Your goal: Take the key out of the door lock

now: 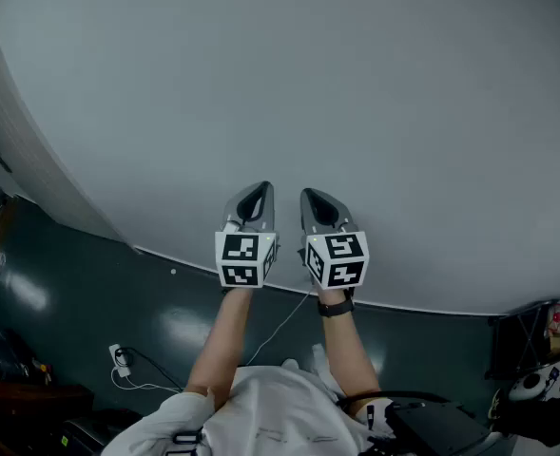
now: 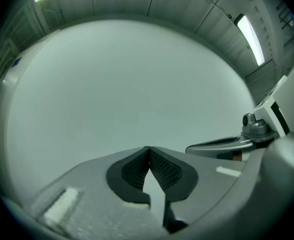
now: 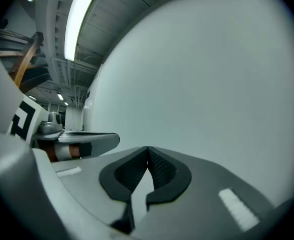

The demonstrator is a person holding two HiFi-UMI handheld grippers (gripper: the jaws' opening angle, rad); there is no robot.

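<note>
Key unseen, so my left gripper [image 1: 260, 191] and right gripper [image 1: 310, 197], both closed and empty, hang side by side facing a blank white surface [image 1: 356, 84] at twelve o'clock.

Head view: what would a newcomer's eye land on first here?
The left gripper and right gripper sit side by side at centre, both shut and empty. A bare pale wall fills everything ahead of them; no key or lock shows in any view.
</note>
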